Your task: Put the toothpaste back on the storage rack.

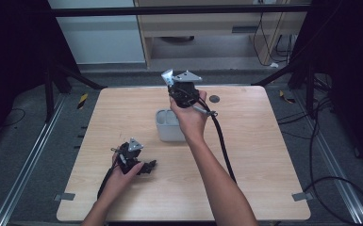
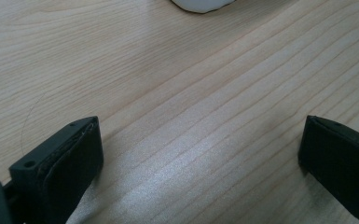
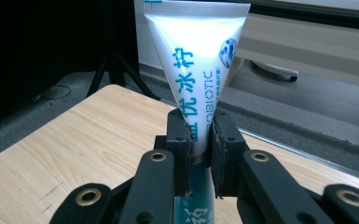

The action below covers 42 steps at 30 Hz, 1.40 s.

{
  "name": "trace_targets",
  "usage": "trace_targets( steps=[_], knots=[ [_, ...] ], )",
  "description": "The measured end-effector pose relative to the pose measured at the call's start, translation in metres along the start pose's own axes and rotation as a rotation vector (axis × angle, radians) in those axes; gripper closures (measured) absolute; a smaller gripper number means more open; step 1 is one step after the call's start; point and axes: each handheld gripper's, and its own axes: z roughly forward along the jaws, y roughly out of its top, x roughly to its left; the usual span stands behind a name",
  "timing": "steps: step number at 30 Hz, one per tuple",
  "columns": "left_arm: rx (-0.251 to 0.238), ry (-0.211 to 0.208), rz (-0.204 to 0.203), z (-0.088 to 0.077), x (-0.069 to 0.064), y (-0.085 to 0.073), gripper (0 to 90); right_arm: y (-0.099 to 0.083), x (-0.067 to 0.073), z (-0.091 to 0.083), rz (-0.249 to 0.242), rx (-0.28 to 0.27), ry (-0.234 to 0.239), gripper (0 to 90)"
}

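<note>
A white toothpaste tube (image 3: 196,60) with blue print stands upright between the pads of my right gripper (image 3: 199,135), which is shut on it; its crimped flat end points up. In the high view the right gripper (image 1: 181,87) is held above the far side of a grey rectangular holder (image 1: 168,126) at the table's middle, and the tube's end (image 1: 167,76) pokes out at the gripper's upper left. My left gripper (image 1: 146,167) rests low at the front left of the table. Its jaws stand wide apart over bare wood (image 2: 200,154) with nothing between them.
The light wooden table (image 1: 264,155) has a small dark round mark (image 1: 214,99) near its far edge. A white rounded edge (image 2: 200,5) shows at the top of the left gripper view. Black frame legs and cables lie on the floor around the table.
</note>
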Motion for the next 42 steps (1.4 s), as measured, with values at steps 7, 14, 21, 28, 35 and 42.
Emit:
trace_targets(
  steps=[7,14,21,28,35,42],
  knots=[
    [0.0,0.001,0.0,0.0,0.0,0.0,0.0,-0.005,-0.001,0.004,0.0,0.008,0.001,79.5],
    [-0.001,-0.001,0.0,0.0,0.0,0.0,0.0,-0.013,0.0,0.01,-0.001,0.026,0.004,79.5],
    [-0.002,-0.001,0.001,0.0,0.0,0.0,0.0,-0.018,0.002,0.013,-0.004,0.038,0.008,79.5],
    [-0.001,-0.001,0.001,0.0,0.0,0.0,0.0,-0.02,0.004,0.015,-0.012,0.044,0.008,79.5],
    [-0.001,-0.001,0.002,0.0,0.0,0.0,0.0,-0.027,0.004,0.016,-0.006,0.055,0.005,79.4],
    [-0.001,-0.002,0.002,0.0,0.0,0.0,0.0,-0.035,0.003,0.016,-0.001,0.066,0.001,79.5]
  ],
)
